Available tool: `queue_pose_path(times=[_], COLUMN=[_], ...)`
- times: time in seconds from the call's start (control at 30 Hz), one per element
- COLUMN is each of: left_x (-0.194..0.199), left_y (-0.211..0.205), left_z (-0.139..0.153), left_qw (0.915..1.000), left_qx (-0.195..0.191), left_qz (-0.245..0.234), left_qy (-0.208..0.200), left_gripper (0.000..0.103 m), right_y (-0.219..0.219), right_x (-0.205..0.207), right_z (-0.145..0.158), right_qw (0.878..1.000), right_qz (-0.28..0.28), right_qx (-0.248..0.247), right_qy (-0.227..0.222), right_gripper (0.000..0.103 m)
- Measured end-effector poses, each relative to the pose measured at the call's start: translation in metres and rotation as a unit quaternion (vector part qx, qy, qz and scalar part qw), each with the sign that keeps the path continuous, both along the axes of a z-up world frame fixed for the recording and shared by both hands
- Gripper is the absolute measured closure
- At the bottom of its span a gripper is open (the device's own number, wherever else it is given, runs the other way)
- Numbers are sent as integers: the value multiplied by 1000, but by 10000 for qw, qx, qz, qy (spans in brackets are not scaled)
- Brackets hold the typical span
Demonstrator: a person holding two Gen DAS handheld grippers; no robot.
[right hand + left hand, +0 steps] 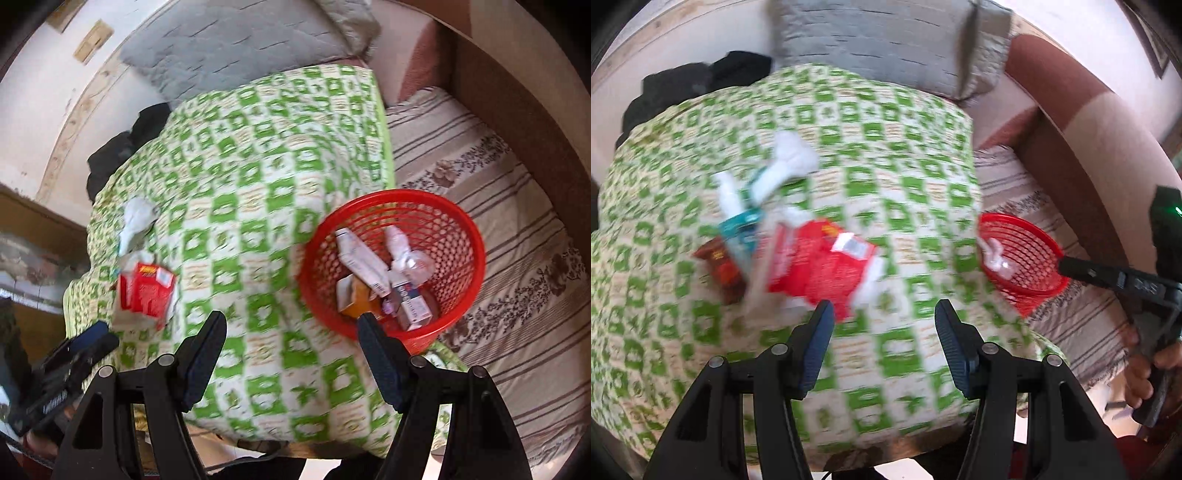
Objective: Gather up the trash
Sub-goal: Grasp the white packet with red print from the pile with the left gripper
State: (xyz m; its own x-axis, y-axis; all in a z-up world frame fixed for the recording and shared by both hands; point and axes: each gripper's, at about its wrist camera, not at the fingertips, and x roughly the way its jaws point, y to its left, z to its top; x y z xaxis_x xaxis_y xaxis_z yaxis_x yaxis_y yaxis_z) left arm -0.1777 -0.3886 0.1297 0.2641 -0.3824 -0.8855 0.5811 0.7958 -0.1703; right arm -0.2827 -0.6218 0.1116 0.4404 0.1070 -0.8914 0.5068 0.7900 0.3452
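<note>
Several pieces of trash lie blurred on the green-checked blanket [886, 184]: a red packet [820, 262], a teal packet [742, 232], a white crumpled tissue [790, 155] and a brown wrapper [720, 266]. My left gripper [884, 314] hovers open just short of the red packet, holding nothing. To the right stands a red mesh basket [461, 236] with several small boxes and tubes inside. My right gripper [291, 321] is open, and its right finger [373, 339] overlaps the basket's near rim. The right wrist view also shows the red packet [147, 291] and the tissue [136, 218].
A grey pillow [879, 40] lies behind the blanket, with dark clothing [683, 88] at the back left. A striped, flowered sheet [509, 229] covers the bed on the right, bounded by a brown padded frame [1071, 122]. A hand [1145, 373] holds the right gripper.
</note>
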Motion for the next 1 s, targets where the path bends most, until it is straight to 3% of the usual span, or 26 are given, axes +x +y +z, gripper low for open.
queue_pose_path(times=[0.23, 0.3, 0.5, 0.67, 0.77, 0.87, 0.9, 0.97, 1.0], left_x=[45, 59, 80, 79, 83, 86, 86, 82, 78], left_y=[53, 58, 45, 30, 29, 36, 37, 41, 43], left_z=[-18, -26, -55, -64, -73, -81, -82, -80, -77], left_qw=[9986, 9982, 9983, 9986, 9973, 9965, 9966, 9974, 9980], left_qx=[164, 223, 401, 428, 591, 531, 511, 496, 463], left_qz=[497, 530, 238, 63, 216, 324, 297, 219, 173], left_qy=[111, 170, 357, 305, 384, 553, 574, 474, 397], left_gripper=[49, 55, 75, 76, 69, 68, 69, 82, 84], right_y=[31, 37, 43, 44, 44, 48, 50, 55, 59], right_x=[-1, -4, -16, -27, -31, -29, -28, -23, -20], right_z=[7, 9, 13, 15, 14, 14, 13, 10, 9], right_qw=[9998, 9997, 9997, 9994, 9992, 9992, 9993, 9995, 9995], right_qz=[191, 196, 49, -111, -213, -209, -191, -123, -66], right_qx=[-91, -127, -241, -300, -273, -260, -247, -206, -197], right_qy=[-8, 0, 62, 142, 196, 207, 207, 221, 231], right_gripper=[25, 25, 25, 25, 25, 25, 25, 25, 25])
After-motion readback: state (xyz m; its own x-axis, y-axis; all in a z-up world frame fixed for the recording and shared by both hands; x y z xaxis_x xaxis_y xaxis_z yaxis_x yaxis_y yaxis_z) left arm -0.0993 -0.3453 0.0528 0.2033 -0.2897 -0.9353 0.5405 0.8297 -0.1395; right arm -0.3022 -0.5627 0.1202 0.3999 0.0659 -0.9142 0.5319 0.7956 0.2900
